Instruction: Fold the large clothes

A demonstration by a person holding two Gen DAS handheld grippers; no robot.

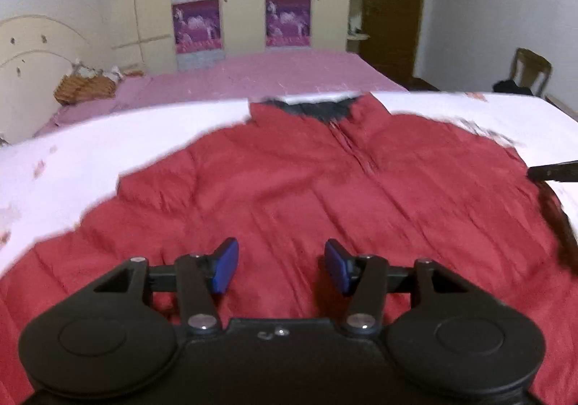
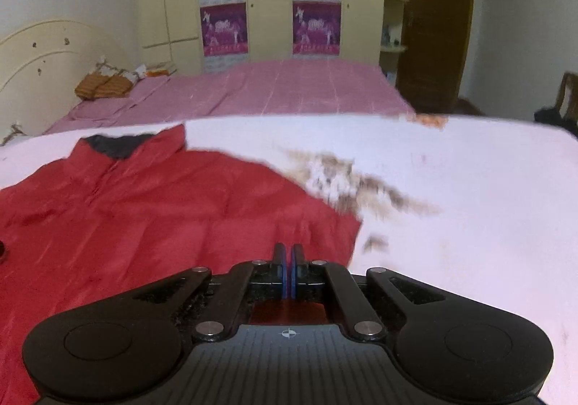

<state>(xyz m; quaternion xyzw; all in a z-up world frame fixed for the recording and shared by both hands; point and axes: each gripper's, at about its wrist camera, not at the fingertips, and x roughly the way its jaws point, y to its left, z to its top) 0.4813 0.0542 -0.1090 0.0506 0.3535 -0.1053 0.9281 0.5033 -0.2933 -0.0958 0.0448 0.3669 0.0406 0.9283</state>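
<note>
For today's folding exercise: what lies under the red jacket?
The red jacket lies spread on a white cloth with brownish print, which shows all around it. Whatever is directly beneath the jacket is covered and cannot be seen.

jacket (image 1: 325,188) lies flat on the sheet (image 2: 469,206), collar toward the bed (image 2: 289,87) behind.

Red jacket (image 1: 325,195), dark-lined collar (image 1: 310,108), on white floral-printed sheet (image 2: 451,188).
</note>
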